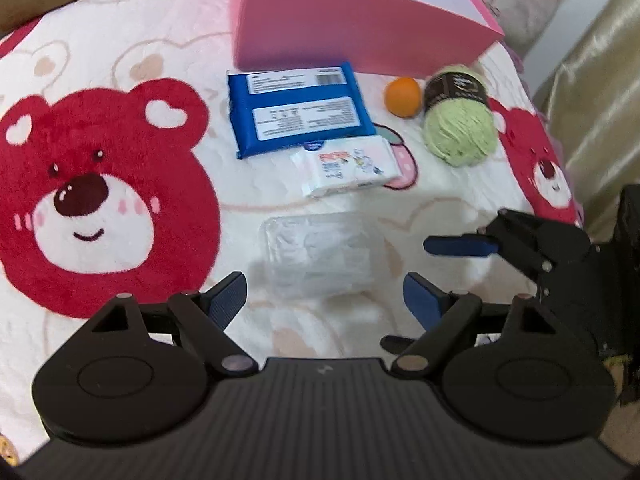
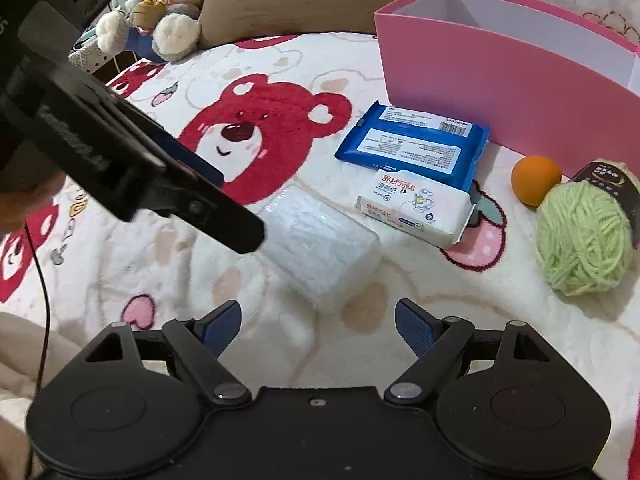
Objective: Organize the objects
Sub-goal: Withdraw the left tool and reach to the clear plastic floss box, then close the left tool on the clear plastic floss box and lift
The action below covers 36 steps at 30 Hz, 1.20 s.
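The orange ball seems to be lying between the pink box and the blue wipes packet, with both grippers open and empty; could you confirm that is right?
Not quite: the orange ball lies between the pink box and the green yarn, off to the side of the blue wipes packet, as the right wrist view shows. The left gripper and the right gripper are indeed open and empty.

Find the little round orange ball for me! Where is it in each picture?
Left wrist view: the small round orange ball sits upper right of centre, just left of the green yarn ball.
Right wrist view: the ball is at the right, again left of the yarn.
Shared landmark: the tall pink cardboard box right behind it.
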Motion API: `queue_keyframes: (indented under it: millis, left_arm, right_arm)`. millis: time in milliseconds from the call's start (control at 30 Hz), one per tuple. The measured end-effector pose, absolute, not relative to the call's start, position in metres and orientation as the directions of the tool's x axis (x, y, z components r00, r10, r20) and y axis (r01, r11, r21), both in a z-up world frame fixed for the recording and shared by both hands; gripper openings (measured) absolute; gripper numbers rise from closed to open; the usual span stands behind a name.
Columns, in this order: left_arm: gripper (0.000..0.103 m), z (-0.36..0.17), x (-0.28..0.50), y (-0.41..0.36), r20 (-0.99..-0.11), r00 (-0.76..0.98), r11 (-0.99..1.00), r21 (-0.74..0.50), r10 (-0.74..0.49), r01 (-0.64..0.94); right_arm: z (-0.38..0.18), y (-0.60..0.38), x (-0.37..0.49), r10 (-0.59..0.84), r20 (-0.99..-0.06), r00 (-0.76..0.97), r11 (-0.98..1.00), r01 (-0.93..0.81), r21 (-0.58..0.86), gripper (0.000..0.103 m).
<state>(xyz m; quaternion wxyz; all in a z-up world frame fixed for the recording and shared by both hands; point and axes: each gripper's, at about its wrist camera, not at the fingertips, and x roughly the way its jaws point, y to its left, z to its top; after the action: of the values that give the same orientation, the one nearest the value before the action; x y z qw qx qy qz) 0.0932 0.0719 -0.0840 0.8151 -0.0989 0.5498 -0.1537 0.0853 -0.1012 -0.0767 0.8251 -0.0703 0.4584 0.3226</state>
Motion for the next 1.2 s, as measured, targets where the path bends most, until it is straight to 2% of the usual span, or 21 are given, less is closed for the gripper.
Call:
queue_keyframes:
  millis: [100, 167, 233, 367, 467, 500, 567, 600, 633, 733, 833, 1200]
  left_arm:
    - [0.078, -0.095, 0.095, 0.073, -0.843, 0.381, 0.926, -0.350, -0.378, 0.144]
    - [0.064, -0.102, 0.096, 0.071, -0.842, 0.382, 0.924, -0.345, -0.382, 0.163]
    - [0.055, -0.108, 0.097, 0.071, -0.846, 0.378, 0.926, -0.344, -0.377, 0.153]
    - [0.052, -0.117, 0.096, 0.076, -0.822, 0.387, 0.905, -0.413, -0.417, 0.098]
    - [0.052, -0.116, 0.095, 0.074, -0.805, 0.370, 0.879, -0.470, -0.464, 0.081]
    - [0.052, -0.117, 0.095, 0.072, -0.800, 0.364, 0.871, -0.485, -0.478, 0.078]
    - [0.052, -0.122, 0.097, 0.068, -0.769, 0.329, 0.825, -0.561, -0.548, 0.064]
    - [0.052, -0.126, 0.098, 0.066, -0.751, 0.311, 0.799, -0.599, -0.583, 0.052]
    - [0.052, -0.130, 0.100, 0.064, -0.742, 0.303, 0.785, -0.619, -0.598, 0.034]
    - [0.048, -0.135, 0.100, 0.059, -0.761, 0.354, 0.815, -0.579, -0.543, 0.006]
    - [0.051, -0.146, 0.096, 0.054, -0.769, 0.379, 0.825, -0.564, -0.515, -0.023]
    - [0.048, -0.123, 0.076, 0.038, -0.753, 0.469, 0.858, -0.513, -0.461, 0.020]
  right_arm:
    - [-0.083, -0.095, 0.087, 0.464, -0.801, 0.378, 0.782, -0.600, 0.170, 0.083]
    - [-0.085, -0.092, 0.087, 0.460, -0.800, 0.384, 0.779, -0.607, 0.157, 0.081]
    - [-0.089, -0.091, 0.088, 0.459, -0.798, 0.390, 0.781, -0.606, 0.153, 0.076]
    - [-0.096, -0.091, 0.094, 0.446, -0.804, 0.393, 0.792, -0.592, 0.150, 0.057]
    - [-0.095, -0.094, 0.093, 0.422, -0.811, 0.406, 0.807, -0.576, 0.130, 0.055]
    - [-0.094, -0.097, 0.092, 0.414, -0.814, 0.407, 0.810, -0.572, 0.126, 0.056]
    - [-0.093, -0.106, 0.090, 0.399, -0.826, 0.398, 0.826, -0.546, 0.136, 0.069]
    - [-0.094, -0.110, 0.089, 0.399, -0.827, 0.397, 0.834, -0.531, 0.148, 0.081]
    - [-0.096, -0.114, 0.088, 0.402, -0.823, 0.401, 0.842, -0.515, 0.161, 0.086]
    - [-0.104, -0.114, 0.087, 0.402, -0.819, 0.409, 0.849, -0.501, 0.167, 0.090]
    - [-0.112, -0.106, 0.089, 0.392, -0.809, 0.437, 0.858, -0.491, 0.151, 0.097]
    - [-0.099, -0.100, 0.076, 0.329, -0.794, 0.512, 0.881, -0.470, 0.061, 0.095]
